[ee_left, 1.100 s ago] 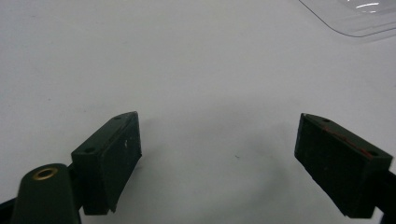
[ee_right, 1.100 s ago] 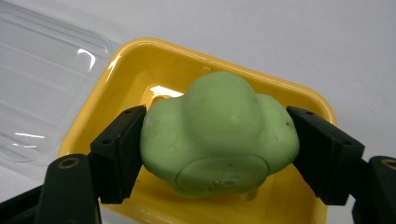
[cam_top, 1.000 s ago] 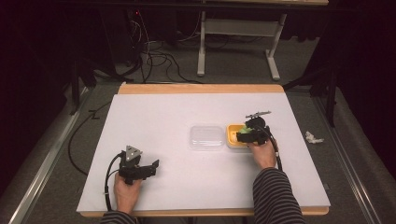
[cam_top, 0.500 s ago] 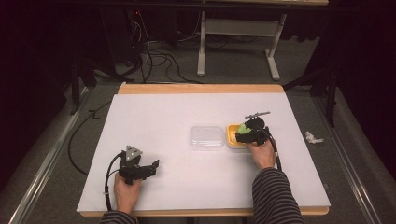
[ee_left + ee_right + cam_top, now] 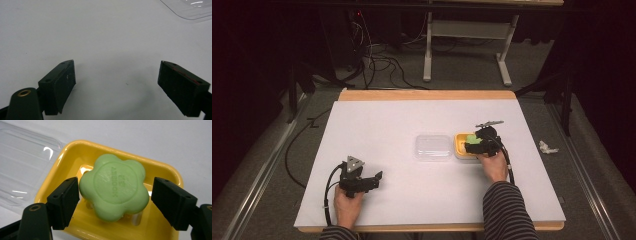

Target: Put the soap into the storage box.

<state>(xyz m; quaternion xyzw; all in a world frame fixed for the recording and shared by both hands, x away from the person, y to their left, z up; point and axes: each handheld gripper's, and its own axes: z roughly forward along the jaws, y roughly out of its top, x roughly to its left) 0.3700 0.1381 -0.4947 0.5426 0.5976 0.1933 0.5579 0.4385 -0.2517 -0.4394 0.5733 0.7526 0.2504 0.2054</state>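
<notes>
High view: on the white table (image 5: 412, 200) the right gripper (image 5: 473, 145) sits over a yellow rectangular plastic soap dish (image 5: 460, 146), with a light green flower-shaped soap bar (image 5: 471, 138) showing at its tip. A clear rectangular plastic lid (image 5: 433, 147) lies flat, touching the dish at the dish's nine o'clock side. The left gripper (image 5: 374, 179) rests well apart, toward seven o'clock from the lid, its jaws pointing toward three o'clock. The right hand is plainly the nearer one to the soap.

Left gripper view: the jaws stand wide apart over bare table with nothing between them; a corner of the clear lid (image 5: 192, 10) shows at one o'clock.

Right gripper view: the green soap bar (image 5: 115, 186) lies inside the yellow dish (image 5: 160, 170), directly between the two black jaws. The nine o'clock jaw touches or nearly touches the soap's edge; the three o'clock jaw stands just clear of it. The jaws are open a little wider than the soap and grip nothing firmly. The soap is roughly round, with no clear long axis, so a straight squeeze should catch it. The lid (image 5: 25, 165) lies at ten o'clock.
</notes>
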